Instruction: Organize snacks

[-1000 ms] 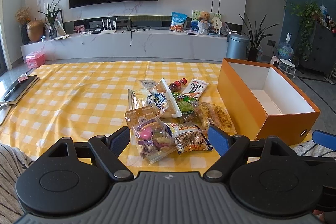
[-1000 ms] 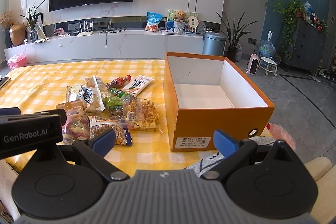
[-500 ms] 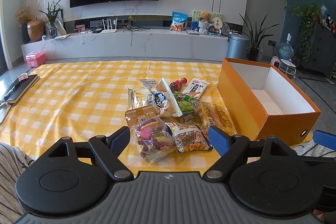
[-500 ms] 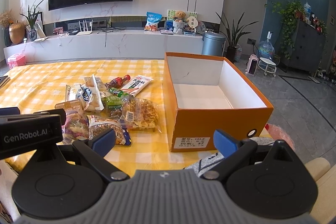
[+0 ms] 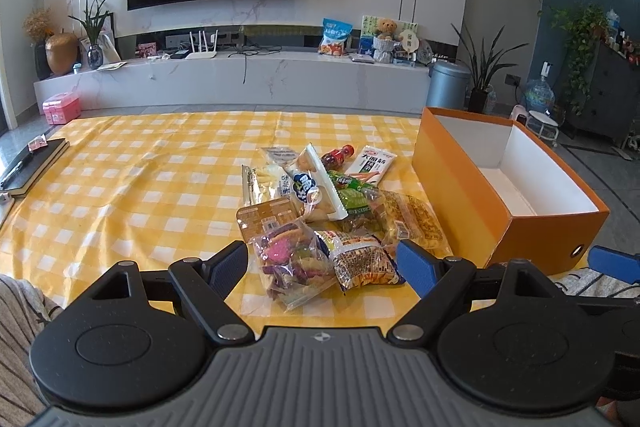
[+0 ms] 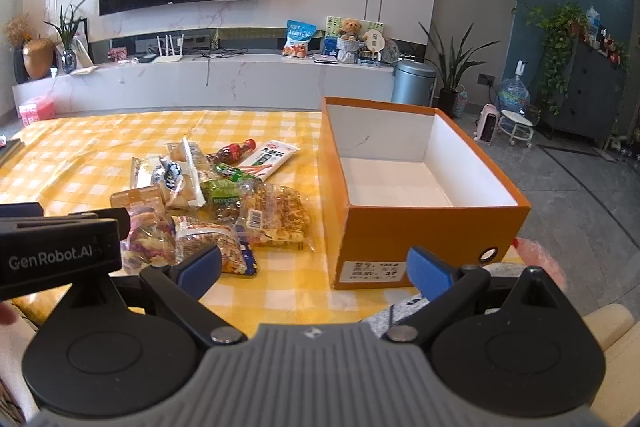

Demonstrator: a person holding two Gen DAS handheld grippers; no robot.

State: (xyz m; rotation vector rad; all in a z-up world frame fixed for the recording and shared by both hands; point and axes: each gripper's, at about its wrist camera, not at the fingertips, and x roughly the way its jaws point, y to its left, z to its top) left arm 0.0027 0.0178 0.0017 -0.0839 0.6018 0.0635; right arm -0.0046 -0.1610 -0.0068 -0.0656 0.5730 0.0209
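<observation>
Almost nothing had changed since a second earlier. The left gripper [image 5: 322, 263] and right gripper [image 6: 314, 267] hung spread wide and empty at the near table [image 5: 120, 187] edge. The snacks [image 5: 320, 211] lay piled left of the empty orange box [image 6: 416, 227], so sorting hadn't begun.

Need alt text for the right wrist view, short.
An open right gripper hovers at the near edge of a yellow checked tablecloth, between a pile of snack packets on its left and an empty orange box ahead.
</observation>
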